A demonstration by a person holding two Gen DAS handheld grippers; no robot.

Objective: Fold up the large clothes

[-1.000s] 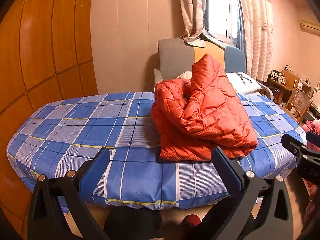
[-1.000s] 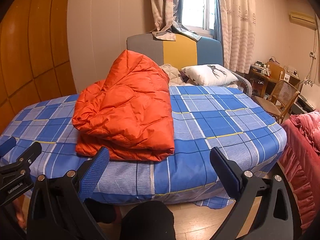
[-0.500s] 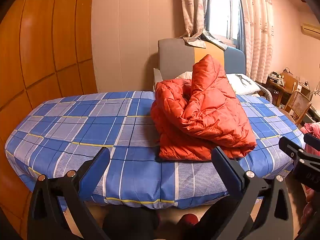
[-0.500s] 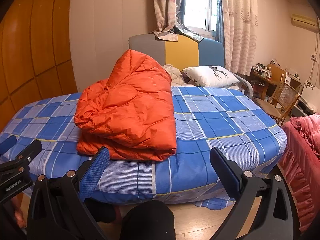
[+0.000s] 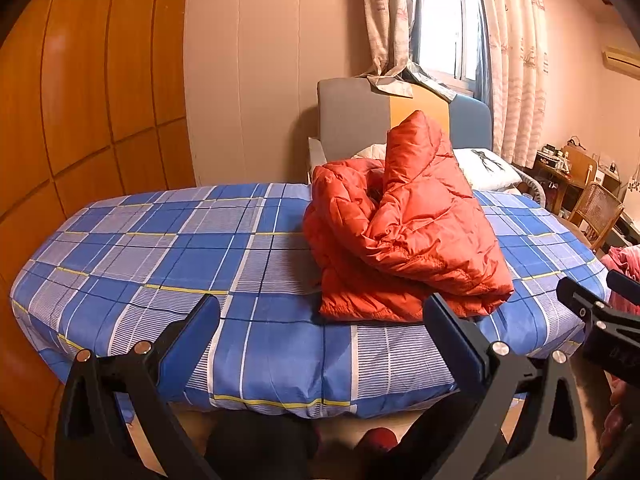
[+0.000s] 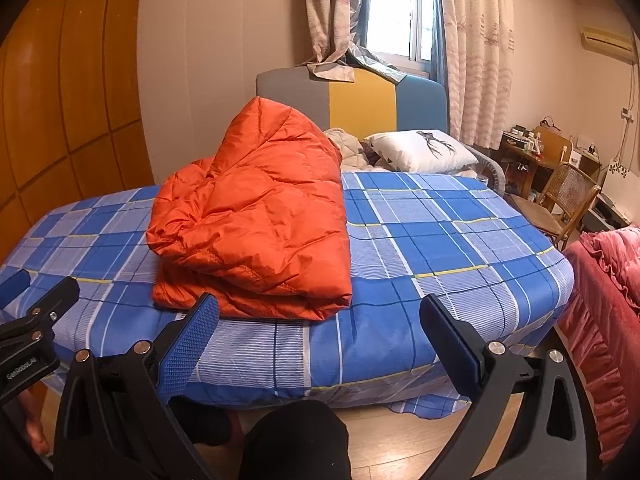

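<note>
An orange puffy jacket [image 5: 404, 232] lies folded in a thick bundle on the blue plaid bed [image 5: 168, 256], with one part of it sticking up at the back. In the right wrist view the same jacket [image 6: 256, 220] sits left of centre on the bed [image 6: 440, 248]. My left gripper [image 5: 324, 316] is open, held off the bed's near edge and short of the jacket. My right gripper [image 6: 320, 312] is open too, its left fingertip just in front of the jacket's near fold. Neither gripper holds anything. Each gripper shows at the edge of the other's view.
A white pillow [image 6: 416, 150] and a grey, yellow and blue headboard [image 6: 352, 100] stand at the bed's far end. Wooden wardrobe panels [image 5: 80, 100] run along the left. A wicker chair [image 6: 564, 200], a cluttered desk and a pink ruffled cover [image 6: 608, 280] are on the right.
Both views have shifted slightly, rising a little and drifting sideways. The jacket has not moved and both grippers stay open.
</note>
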